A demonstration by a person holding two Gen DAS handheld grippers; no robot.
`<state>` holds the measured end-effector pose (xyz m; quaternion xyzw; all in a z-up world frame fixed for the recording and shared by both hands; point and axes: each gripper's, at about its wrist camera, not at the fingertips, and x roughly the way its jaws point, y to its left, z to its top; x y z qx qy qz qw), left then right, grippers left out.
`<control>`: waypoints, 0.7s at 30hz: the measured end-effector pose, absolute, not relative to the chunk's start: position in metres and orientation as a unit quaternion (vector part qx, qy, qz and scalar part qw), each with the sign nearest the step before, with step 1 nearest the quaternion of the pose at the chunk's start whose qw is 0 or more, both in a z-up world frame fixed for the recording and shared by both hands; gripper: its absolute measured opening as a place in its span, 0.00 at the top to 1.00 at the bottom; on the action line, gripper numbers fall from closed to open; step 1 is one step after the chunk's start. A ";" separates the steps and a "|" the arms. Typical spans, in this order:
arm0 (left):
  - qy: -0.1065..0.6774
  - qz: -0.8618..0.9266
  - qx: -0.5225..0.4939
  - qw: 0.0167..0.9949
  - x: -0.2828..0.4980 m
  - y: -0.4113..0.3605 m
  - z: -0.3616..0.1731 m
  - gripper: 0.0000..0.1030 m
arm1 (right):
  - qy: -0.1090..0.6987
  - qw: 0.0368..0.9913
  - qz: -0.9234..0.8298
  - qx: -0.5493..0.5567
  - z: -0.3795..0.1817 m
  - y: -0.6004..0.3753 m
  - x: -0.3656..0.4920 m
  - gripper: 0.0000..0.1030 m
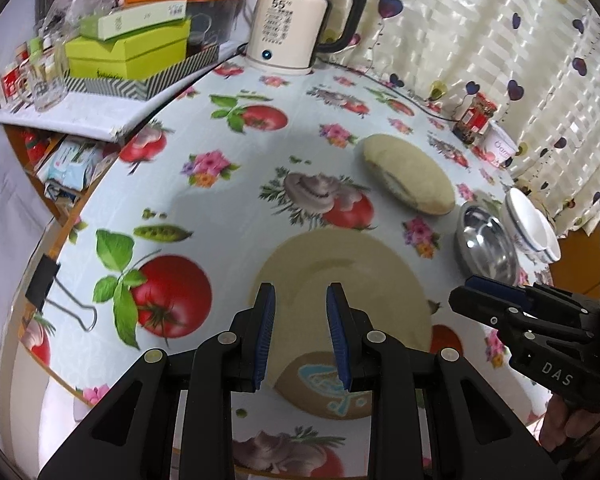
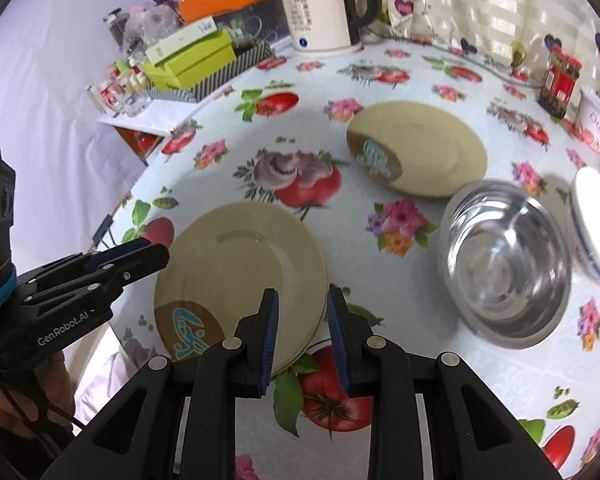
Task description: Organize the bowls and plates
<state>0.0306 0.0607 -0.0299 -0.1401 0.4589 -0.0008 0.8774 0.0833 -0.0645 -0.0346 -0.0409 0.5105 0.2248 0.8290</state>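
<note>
Nearest, the left gripper (image 1: 301,334) hangs above the near stack of cream plates (image 1: 340,296), its blue pads a narrow gap apart and gripping nothing. The right gripper (image 2: 302,336), at the stack's three o'clock edge, shows the same narrow, empty gap. Further off at one o'clock lies a second cream plate (image 2: 428,148); at two o'clock a steel bowl (image 2: 504,264) sits beside a white bowl (image 2: 596,228). A kettle (image 1: 286,28) stands farthest, at twelve o'clock.

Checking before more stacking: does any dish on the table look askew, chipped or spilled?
Nothing spilled or chipped. The near stack of beige plates sits slightly offset, a lower rim showing at its right edge. The far beige plate lies flat.
</note>
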 end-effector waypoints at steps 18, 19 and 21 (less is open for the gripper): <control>0.436 -0.052 -0.117 0.891 0.051 0.016 0.004 0.73 | 0.460 0.866 0.195 -0.016 0.009 -0.109 0.079 0.59; 0.436 -0.053 -0.116 0.891 0.053 0.014 0.005 0.73 | 0.459 0.867 0.195 -0.014 0.010 -0.111 0.079 0.58; 0.436 -0.055 -0.114 0.891 0.055 0.012 0.007 0.73 | 0.457 0.868 0.195 -0.012 0.012 -0.114 0.080 0.57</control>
